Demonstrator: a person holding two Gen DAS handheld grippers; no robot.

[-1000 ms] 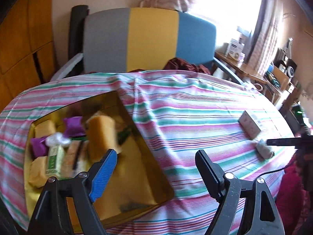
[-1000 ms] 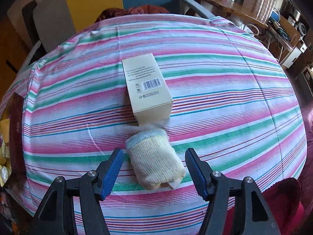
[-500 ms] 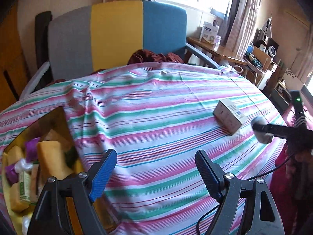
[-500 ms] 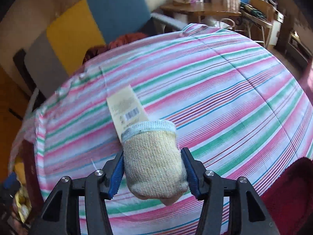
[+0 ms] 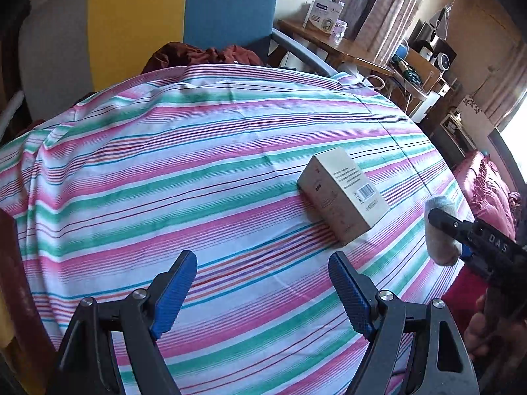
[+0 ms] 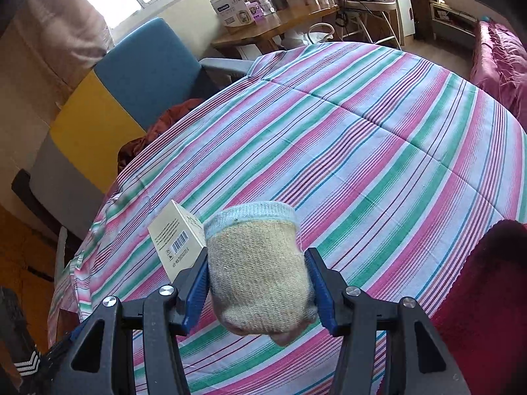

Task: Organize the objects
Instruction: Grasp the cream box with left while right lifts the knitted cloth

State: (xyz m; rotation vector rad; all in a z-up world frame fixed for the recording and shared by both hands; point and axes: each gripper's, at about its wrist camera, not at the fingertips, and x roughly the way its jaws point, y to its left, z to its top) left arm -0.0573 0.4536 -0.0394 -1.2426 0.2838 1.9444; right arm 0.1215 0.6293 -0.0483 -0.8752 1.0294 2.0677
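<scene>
While the right claw [image 6: 260,293] pinches the rolled sock [image 6: 258,273] between its blue pads, the bundle hangs clear of the striped counter [image 6: 378,164], lifted off the cloth with its pale blue cuff pointing away from the claw. Its jaws have just been closing, and the sock now sits squeezed between them, bulging a little above and below the pads. Just past the sock, to the left of this claw, the tan box [image 6: 176,238] lies on the cloth, partly hidden behind the bundle.

The left claw [image 5: 260,293] is spread wide with nothing between its pads, pointing down at bare stripes. The same tan box [image 5: 342,194] lies ahead of it and to its right, lying flat with the barcode face up and well clear of the fingertips. Farther right, at the edge of that view, the other claw carries the sock [image 5: 439,230] above the counter's rim.

As far as these views show, the job is partway through: the sock is picked up but not yet put anywhere, and the box is untouched on the counter. No bin or tray shows in either view, so where the sock should go cannot be told from here. What looks to be left is carrying the sock to its place, letting it go, and then dealing with the box, which the empty left claw seems well placed to take
</scene>
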